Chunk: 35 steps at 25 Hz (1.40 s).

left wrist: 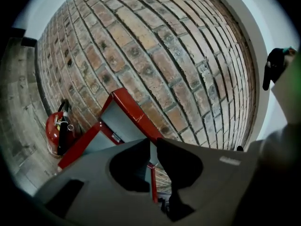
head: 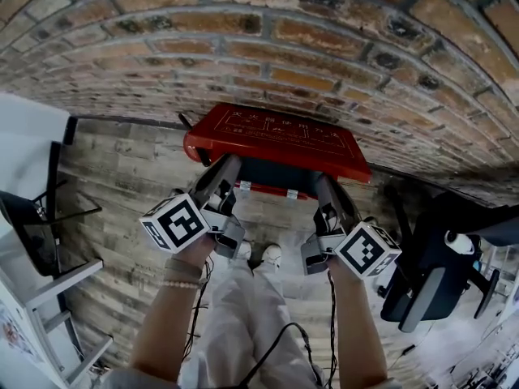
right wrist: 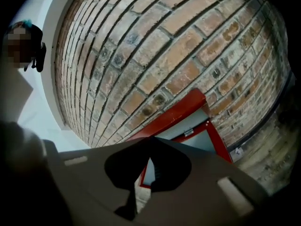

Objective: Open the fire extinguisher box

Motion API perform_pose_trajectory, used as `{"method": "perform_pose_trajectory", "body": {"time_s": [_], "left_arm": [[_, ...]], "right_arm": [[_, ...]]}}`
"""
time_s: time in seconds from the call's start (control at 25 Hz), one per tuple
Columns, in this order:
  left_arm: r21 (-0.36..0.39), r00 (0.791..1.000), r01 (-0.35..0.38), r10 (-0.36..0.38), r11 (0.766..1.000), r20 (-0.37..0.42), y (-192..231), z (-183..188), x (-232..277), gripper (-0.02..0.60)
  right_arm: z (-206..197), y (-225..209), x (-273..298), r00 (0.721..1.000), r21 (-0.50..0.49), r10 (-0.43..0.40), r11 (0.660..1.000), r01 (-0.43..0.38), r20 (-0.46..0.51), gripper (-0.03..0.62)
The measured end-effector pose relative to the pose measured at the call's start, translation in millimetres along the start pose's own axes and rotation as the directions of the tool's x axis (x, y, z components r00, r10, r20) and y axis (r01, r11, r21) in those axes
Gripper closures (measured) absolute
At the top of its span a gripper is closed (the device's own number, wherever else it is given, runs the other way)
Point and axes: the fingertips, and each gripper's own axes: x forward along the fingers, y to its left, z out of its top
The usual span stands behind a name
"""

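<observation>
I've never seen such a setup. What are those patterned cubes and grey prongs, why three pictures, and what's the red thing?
No robot here: a person holds a tool in each hand, left tool and right tool; the patterned cubes are part of them. The head view comes from a camera on the person's head, looking down; the other two from cameras riding on each tool, looking along its jaws. On the wooden floor, against the brick wall, stands a red fire extinguisher box; a fire extinguisher stands beside it. Both tools reach the front edge of its lid. The right tool's jaws are shut, the left's nearly together; whether they pinch the lid I can't tell.
</observation>
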Motion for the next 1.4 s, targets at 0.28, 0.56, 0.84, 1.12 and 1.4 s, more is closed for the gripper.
{"method": "perform_pose_trajectory", "body": {"time_s": [0.28,0.56,0.84,1.12,1.4], "left_arm": [[0.063,1.0,0.022,-0.023,0.998,0.019,-12,20,12,0.594],[0.132,0.998,0.047,-0.05,0.99,0.025,-23,41,31,0.594],[0.217,0.998,0.06,-0.063,0.974,0.009,-32,62,51,0.594],[0.282,0.999,0.042,-0.037,0.958,-0.024,-28,70,69,0.594],[0.317,0.999,0.042,-0.033,0.947,-0.035,-30,78,78,0.594]], "right_arm": [[27,9,7,0.999,-0.075,0.022,0.997,-0.02,0.025,0.592],[54,12,18,0.998,-0.144,0.019,0.989,-0.011,0.052,0.592],[74,9,31,0.998,-0.203,-0.011,0.979,0.024,0.065,0.592],[88,-1,45,0.997,-0.244,-0.047,0.968,0.061,0.064,0.592],[101,-5,49,0.995,-0.266,-0.064,0.961,0.082,0.076,0.592]]}}
